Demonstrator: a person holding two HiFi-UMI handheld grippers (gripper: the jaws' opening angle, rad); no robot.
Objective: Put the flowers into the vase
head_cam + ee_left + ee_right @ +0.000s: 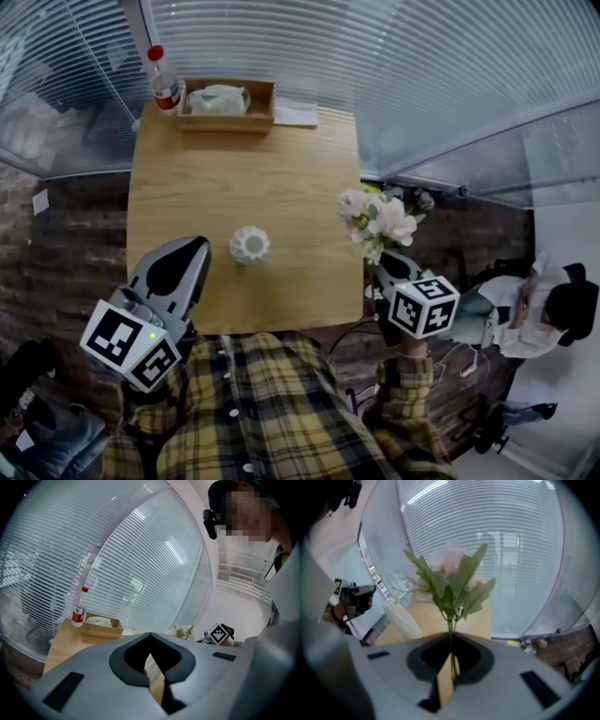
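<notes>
Right gripper [451, 639] view: jaws pinch flowers [450, 581] by stems. Head view: white vase [249, 245] stands on counter [244, 169], left of flowers, apart. Left gripper [150, 635] jaws together, empty.

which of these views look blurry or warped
Head view: sharp and evenly lit, though the blinds curve towards the edges. Left gripper view: heavy fisheye bulge, dark corners. Right gripper view: the softest, with the flowers and vase smeared and a dark rim.
</notes>
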